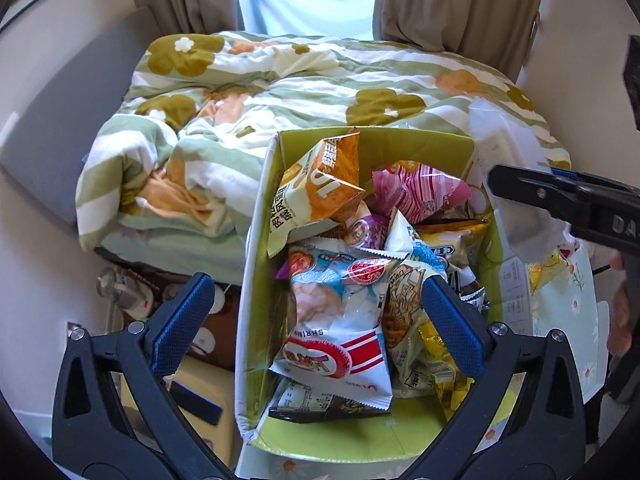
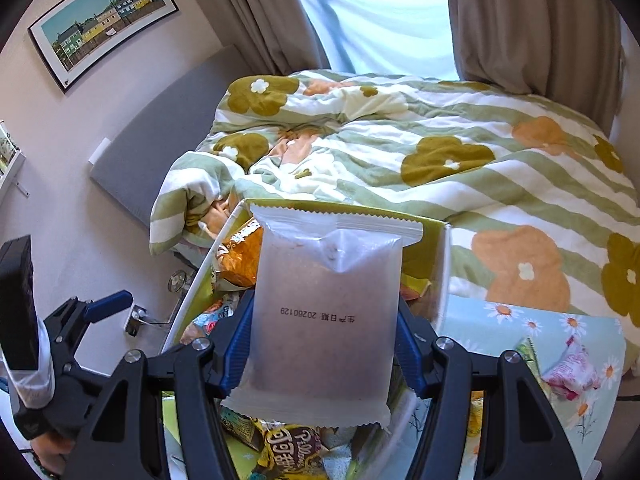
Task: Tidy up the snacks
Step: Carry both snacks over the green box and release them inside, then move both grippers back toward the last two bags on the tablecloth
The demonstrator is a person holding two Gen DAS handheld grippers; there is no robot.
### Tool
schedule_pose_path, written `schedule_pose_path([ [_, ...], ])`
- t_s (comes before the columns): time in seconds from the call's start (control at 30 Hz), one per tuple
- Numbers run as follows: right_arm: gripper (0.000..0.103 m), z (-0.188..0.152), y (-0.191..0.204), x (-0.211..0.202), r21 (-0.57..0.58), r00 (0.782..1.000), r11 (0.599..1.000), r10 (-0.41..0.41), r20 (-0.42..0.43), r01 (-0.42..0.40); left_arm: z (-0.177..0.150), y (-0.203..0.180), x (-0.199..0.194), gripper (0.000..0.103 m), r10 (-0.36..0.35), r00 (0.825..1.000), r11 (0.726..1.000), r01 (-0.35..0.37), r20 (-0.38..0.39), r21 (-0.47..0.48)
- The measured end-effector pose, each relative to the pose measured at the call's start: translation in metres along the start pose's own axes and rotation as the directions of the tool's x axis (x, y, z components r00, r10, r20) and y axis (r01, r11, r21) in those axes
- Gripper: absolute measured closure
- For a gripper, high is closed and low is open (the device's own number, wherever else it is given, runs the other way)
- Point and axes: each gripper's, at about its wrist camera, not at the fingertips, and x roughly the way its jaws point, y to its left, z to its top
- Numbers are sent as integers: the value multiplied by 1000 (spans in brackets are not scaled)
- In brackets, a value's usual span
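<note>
A green cardboard box (image 1: 376, 140) holds several snack packets, among them a white and red shrimp chip bag (image 1: 340, 320) and an orange packet (image 1: 320, 176). My left gripper (image 1: 316, 320) is open and empty, its blue fingers (image 1: 182, 320) spread wide above the box's near end. My right gripper (image 2: 324, 340) is shut on a frosted white snack packet (image 2: 324, 316) and holds it above the same box (image 2: 424, 252). The right gripper also shows in the left wrist view (image 1: 568, 196), at the right, with the packet (image 1: 508, 152) in it.
A bed with a green striped flowered duvet (image 2: 460, 160) lies behind the box. A flowered cloth surface (image 2: 532, 344) to the right carries a pink packet (image 2: 572, 372). Curtains (image 2: 528, 20), a grey headboard (image 2: 160, 140) and a framed picture (image 2: 100, 24) stand further back.
</note>
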Motion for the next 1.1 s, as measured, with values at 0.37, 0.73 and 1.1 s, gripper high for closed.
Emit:
schedule_pose_path([
  [0.37, 6, 1, -7, 39, 31, 999, 999, -42, -32, 43, -3, 10, 12, 0, 6, 1000, 1000, -6, -18, -4],
  [0.73, 1, -13, 9, 10, -17, 999, 999, -47, 14, 48, -8, 5, -8, 0, -1, 1000, 1000, 1, 9, 8],
  [1.1, 1, -25, 21, -67, -47, 986, 990, -131, 105, 136, -14, -9, -54, 0, -15, 997, 1000, 13, 70, 23],
])
